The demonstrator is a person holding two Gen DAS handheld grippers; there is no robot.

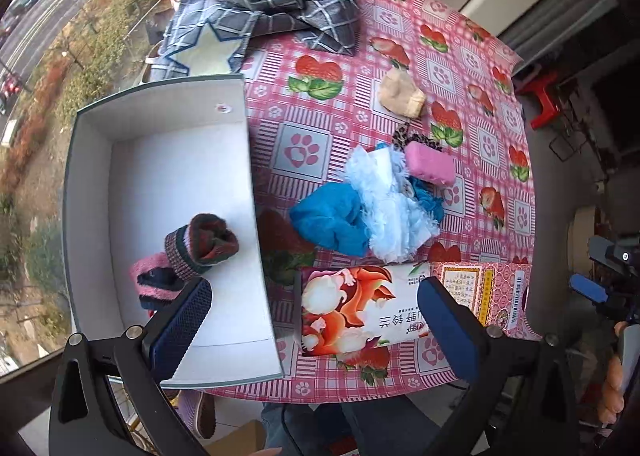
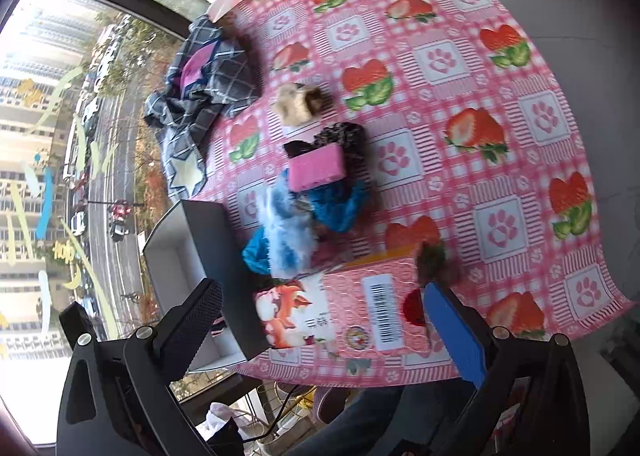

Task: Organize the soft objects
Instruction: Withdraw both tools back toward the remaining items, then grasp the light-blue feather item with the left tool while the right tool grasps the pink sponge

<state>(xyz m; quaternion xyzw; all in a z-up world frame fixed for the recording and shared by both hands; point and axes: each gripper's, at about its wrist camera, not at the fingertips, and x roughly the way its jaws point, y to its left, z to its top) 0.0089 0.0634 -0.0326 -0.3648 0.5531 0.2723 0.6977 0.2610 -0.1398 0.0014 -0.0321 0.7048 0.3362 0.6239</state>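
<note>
A white open box stands at the table's left edge and holds two rolled socks: a dark striped one and a pink-and-navy one. On the strawberry tablecloth lie a blue cloth, a fluffy pale-blue cloth, a pink sponge, a leopard-print piece and a beige sock. My left gripper hangs open over the front edge. My right gripper is open too, empty.
A tissue pack with a squirrel picture lies at the front edge between the fingers' lines of sight. A plaid fabric heap fills the far left corner. A window lies beyond the table; a red stool stands on the floor.
</note>
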